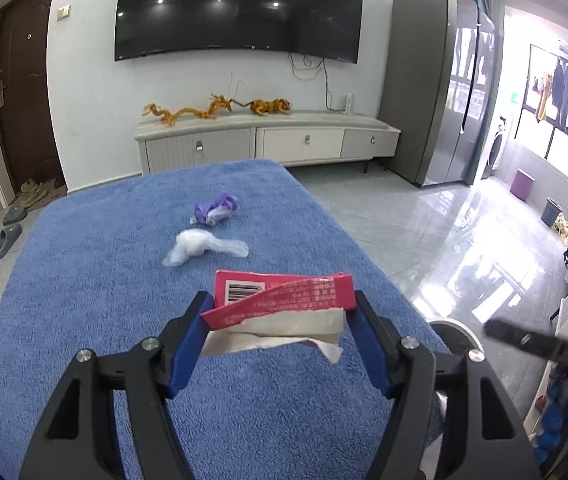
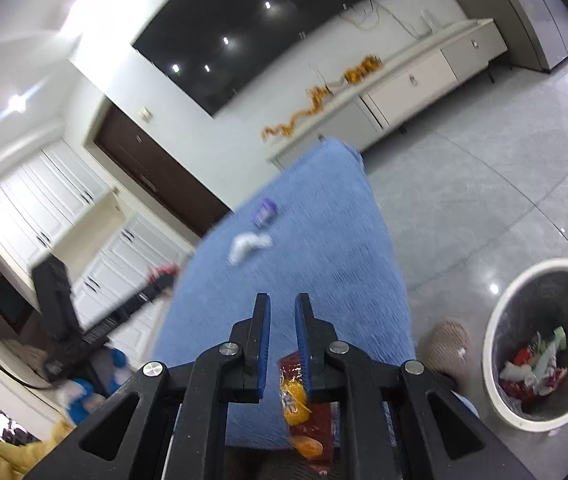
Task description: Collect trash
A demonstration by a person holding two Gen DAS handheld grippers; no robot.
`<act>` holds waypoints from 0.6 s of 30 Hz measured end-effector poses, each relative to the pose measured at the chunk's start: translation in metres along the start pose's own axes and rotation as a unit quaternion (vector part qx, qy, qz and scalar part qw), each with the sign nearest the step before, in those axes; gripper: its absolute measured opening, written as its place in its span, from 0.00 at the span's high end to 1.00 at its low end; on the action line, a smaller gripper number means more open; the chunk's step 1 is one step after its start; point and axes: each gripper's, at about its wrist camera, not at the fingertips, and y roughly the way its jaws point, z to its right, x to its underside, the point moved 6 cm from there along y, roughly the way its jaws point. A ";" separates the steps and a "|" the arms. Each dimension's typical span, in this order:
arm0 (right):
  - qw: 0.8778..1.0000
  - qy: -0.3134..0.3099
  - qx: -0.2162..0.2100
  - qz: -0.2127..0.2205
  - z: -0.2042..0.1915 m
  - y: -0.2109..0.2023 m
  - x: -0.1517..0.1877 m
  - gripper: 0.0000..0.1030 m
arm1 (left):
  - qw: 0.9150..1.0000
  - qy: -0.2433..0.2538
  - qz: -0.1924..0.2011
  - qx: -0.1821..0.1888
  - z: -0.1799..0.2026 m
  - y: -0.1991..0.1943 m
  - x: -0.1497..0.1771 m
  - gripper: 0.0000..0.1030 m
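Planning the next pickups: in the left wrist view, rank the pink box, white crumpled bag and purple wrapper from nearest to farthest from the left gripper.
1. Pink box, between the left gripper fingers.
2. White crumpled bag, just ahead, slightly left on the blue cloth.
3. Purple wrapper, beyond the bag, toward the far edge.

A torn pink carton (image 1: pixel 284 296) shows white lining. A crumpled white plastic bag (image 1: pixel 204 246) and purple wrapper (image 1: pixel 216 210) lie apart on blue cloth; a red-and-yellow snack packet (image 2: pixel 304 404) hangs.
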 end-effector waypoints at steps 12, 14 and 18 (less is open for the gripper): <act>0.998 -0.038 0.043 -0.035 0.027 0.031 0.058 0.68 | 1.000 -0.013 -0.019 0.003 -0.010 0.012 0.013 0.36; 0.997 -0.042 0.046 -0.037 0.030 0.030 0.058 0.73 | 1.000 -0.011 -0.018 0.005 -0.008 0.012 0.013 0.36; 0.998 -0.037 0.050 -0.027 0.036 0.020 0.054 0.73 | 1.000 -0.004 -0.021 0.012 -0.001 0.013 0.012 0.36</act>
